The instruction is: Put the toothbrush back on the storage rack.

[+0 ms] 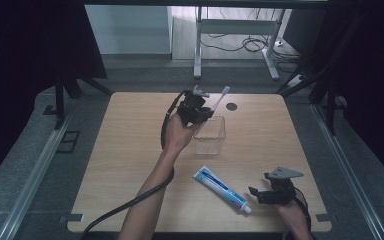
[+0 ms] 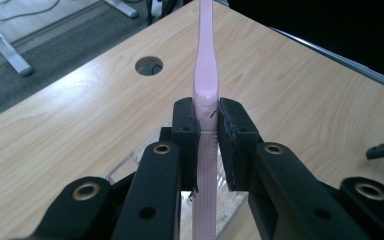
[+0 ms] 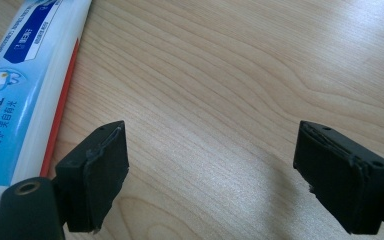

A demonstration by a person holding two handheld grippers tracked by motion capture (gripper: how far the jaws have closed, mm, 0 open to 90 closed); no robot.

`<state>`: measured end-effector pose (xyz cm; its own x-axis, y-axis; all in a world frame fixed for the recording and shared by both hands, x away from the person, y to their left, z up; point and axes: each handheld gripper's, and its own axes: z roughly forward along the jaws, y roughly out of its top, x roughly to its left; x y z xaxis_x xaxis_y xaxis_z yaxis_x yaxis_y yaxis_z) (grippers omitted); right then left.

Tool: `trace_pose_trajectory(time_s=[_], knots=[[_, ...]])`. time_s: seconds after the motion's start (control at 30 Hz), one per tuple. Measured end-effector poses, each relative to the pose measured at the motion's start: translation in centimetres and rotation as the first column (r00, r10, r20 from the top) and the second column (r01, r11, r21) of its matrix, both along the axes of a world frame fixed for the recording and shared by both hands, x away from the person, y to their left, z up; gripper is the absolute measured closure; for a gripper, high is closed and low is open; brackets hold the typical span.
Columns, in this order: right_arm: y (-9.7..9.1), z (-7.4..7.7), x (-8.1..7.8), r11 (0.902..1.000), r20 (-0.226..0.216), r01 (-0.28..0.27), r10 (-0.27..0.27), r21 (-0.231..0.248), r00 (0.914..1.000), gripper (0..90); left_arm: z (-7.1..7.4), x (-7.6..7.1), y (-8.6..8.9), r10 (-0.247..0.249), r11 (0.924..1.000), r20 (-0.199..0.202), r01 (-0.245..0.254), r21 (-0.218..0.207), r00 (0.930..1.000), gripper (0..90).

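The left gripper (image 1: 203,111) is clamped on a pink toothbrush (image 1: 221,99) and holds it above the clear cup (image 1: 210,135), which stands near the middle of the desk (image 1: 130,165), a little toward its far edge. The step in hand appears to be placing the toothbrush into the cup. To do it well, the lower end of the handle should be centred over the cup's opening before the descent, the brush kept close to upright so that it does not catch the rim, and the grip released only once the handle rests inside; the light cup could tip if pushed sideways.

In the left gripper view the pads (image 2: 186,135) press on the handle from both sides, at the point where its smooth upper part meets a ribbed lower part. The toothbrush (image 2: 206,75) is slender, pale pink and glossy, narrowing toward its far end, which points toward the round hole (image 2: 149,65) near the desk's far edge. In the high view its head shows whitish against the floor beyond the desk.

The right gripper (image 1: 262,194) rests near the desk's near right corner with its jaws wide apart and nothing between them. A blue-and-white toothpaste tube (image 1: 221,188) lies flat just beside it, toward the near edge.
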<state>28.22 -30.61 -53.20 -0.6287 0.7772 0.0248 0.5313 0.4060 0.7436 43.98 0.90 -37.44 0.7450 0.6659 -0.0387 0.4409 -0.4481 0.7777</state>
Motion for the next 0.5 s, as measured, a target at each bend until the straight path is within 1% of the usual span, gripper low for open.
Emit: trace_pose_trajectory(time_s=[0.13,0.23,0.3,0.37,0.5], knots=[[0.0,0.0,0.0,1.0,0.0,-0.001,0.001,0.001,1.0,14.9,-0.9,0.5,-0.3,0.009,0.9999,0.01,-0.009,0.011,0.9999,78.9],[0.0,0.0,0.0,1.0,0.001,-0.002,0.002,0.0,1.0,14.8,-1.6,0.8,-0.5,0.019,0.9998,0.01,-0.019,0.001,0.9998,78.9],[0.0,0.0,0.0,1.0,0.0,-0.003,0.003,0.0,1.0,14.8,-2.1,1.0,-0.6,0.023,0.9997,0.022,-0.023,0.001,0.9995,78.9],[0.1,0.0,0.0,1.0,-0.001,-0.004,0.004,0.0,1.0,14.9,-2.5,1.2,-0.8,0.02,0.9998,0.019,-0.02,-0.001,0.9996,78.9],[0.1,0.0,0.0,1.0,-0.003,-0.005,0.005,0.0,1.0,14.9,-3.3,1.3,-1.3,0.017,0.9998,0.026,-0.018,0.011,0.9995,78.9]])
